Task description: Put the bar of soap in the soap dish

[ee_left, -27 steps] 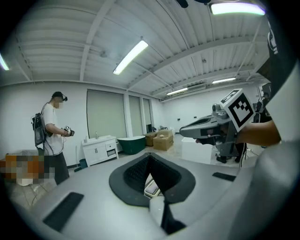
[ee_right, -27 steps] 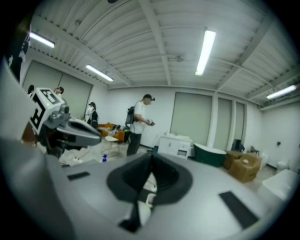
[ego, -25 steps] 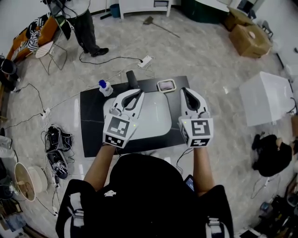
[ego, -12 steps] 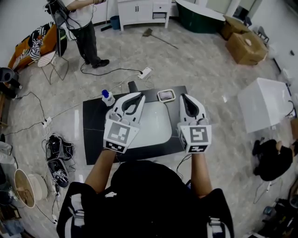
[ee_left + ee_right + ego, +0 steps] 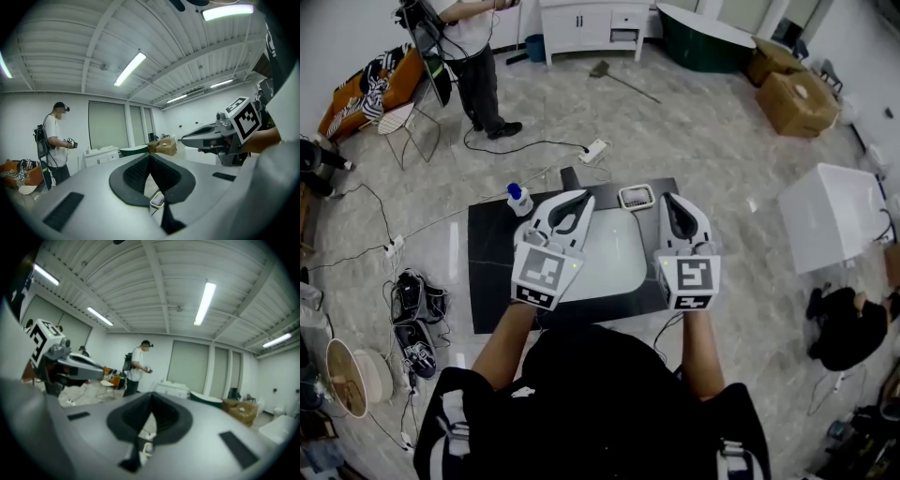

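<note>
A white soap dish (image 5: 636, 196) with a dark grid sits at the far edge of the black counter (image 5: 487, 253), behind the white basin (image 5: 614, 246). The same soap dish (image 5: 158, 200) shows low between the jaws in the left gripper view. I cannot pick out a bar of soap in any view. My left gripper (image 5: 584, 195) hovers over the basin's left side, its tips together and nothing in them. My right gripper (image 5: 667, 199) hovers over the basin's right side, just right of the dish, shut and empty. Both point level across the room.
A blue-capped bottle (image 5: 517, 198) and a black faucet (image 5: 569, 176) stand at the counter's far left. A person (image 5: 469, 47) stands at the back left beside a chair. Cables, a power strip (image 5: 592, 124), shoes (image 5: 412, 309), cardboard boxes (image 5: 802, 80) and a white box (image 5: 839, 211) surround the counter.
Both grippers stay shut over the basin, and the left one has lifted slightly. The head view has shifted a little, so the counter sits lower in the picture.
</note>
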The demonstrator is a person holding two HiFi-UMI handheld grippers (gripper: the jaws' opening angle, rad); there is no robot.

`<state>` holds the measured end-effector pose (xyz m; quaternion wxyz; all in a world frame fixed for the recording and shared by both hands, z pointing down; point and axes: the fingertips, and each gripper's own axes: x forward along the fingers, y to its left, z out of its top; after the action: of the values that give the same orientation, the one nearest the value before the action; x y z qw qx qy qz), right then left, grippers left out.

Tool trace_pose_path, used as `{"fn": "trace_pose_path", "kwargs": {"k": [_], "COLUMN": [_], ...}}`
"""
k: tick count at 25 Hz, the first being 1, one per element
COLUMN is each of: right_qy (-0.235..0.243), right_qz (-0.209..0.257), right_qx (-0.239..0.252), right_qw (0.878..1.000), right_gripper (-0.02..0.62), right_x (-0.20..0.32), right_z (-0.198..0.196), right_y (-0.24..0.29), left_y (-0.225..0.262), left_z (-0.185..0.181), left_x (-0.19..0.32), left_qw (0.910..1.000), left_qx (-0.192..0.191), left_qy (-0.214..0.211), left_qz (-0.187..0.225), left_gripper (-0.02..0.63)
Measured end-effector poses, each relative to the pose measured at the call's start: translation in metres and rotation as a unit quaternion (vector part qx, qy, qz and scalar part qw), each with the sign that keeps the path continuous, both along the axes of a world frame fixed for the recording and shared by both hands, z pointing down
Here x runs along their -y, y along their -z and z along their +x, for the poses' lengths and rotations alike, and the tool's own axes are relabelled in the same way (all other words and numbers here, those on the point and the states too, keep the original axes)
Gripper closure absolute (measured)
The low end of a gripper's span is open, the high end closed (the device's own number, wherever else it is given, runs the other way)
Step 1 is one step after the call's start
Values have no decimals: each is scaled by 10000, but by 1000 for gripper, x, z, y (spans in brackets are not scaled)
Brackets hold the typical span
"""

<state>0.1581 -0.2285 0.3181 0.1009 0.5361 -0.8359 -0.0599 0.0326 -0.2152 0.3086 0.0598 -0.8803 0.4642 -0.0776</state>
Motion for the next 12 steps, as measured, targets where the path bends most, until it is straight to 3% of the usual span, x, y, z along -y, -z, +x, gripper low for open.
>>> {"fn": "trace_pose_path", "kwargs": {"k": [12], "right_qy": [42], "right_qz": [-24], "right_qx": [-13], "right_qw": [10000], "right_gripper": [561], "right_x": [3], "right_z": [-2], "right_y": [-2], "left_y": [-5], "left_z": [0], "left_x": [2], "left_qw": [10000], "left_qx": [1], "left_qy": [15], "left_qz": [-64], "left_gripper": [581]}}
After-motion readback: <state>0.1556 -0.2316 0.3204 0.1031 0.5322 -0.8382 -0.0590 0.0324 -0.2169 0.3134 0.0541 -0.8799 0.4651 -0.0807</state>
